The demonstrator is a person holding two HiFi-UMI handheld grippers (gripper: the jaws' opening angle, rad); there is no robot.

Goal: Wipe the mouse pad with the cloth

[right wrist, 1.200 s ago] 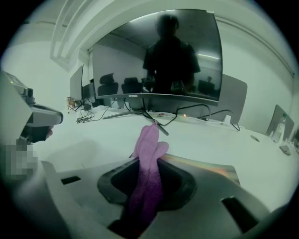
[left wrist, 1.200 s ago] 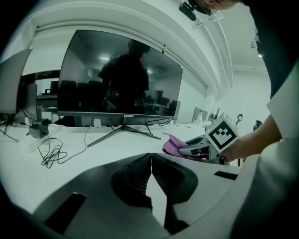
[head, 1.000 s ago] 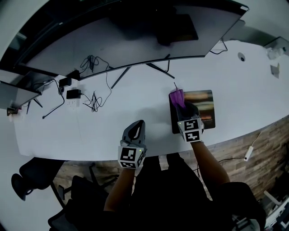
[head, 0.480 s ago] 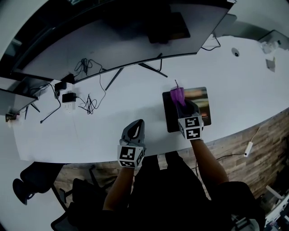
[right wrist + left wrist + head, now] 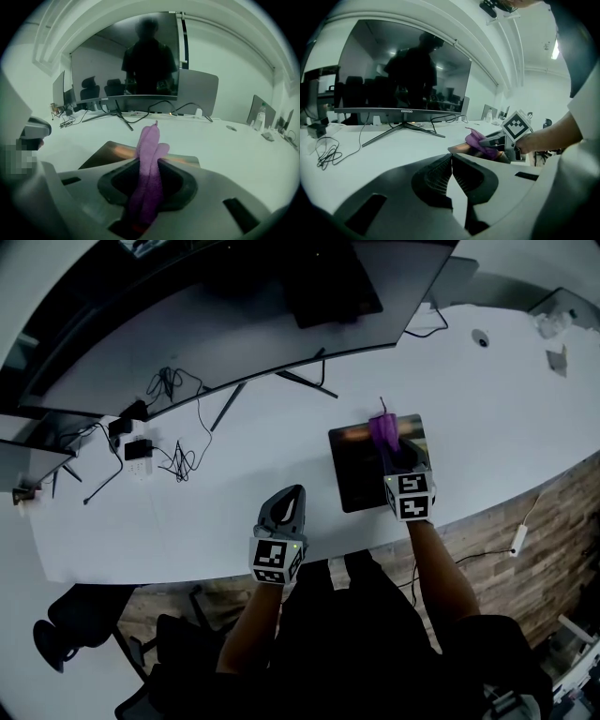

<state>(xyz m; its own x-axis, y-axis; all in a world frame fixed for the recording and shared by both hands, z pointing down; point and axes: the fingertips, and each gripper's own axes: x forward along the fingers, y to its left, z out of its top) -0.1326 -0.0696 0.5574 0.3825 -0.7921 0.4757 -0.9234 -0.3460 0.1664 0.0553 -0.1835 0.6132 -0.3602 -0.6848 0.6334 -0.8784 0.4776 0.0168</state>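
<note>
Looking along my own jaws, the right gripper view shows what the head view leaves small. My right gripper [image 5: 150, 171] is clamped on the purple cloth [image 5: 149, 140], which stands up between my fingers. Just ahead of them and below lies the dark mouse pad [image 5: 356, 470], with the cloth's tip near its far edge. My left gripper [image 5: 451, 158] is clenched on nothing, jaws together, over the white desk [image 5: 234, 484], well left of the pad. A monitor [image 5: 140, 56] stands beyond, and cables [image 5: 178, 460] lie far left.
</note>
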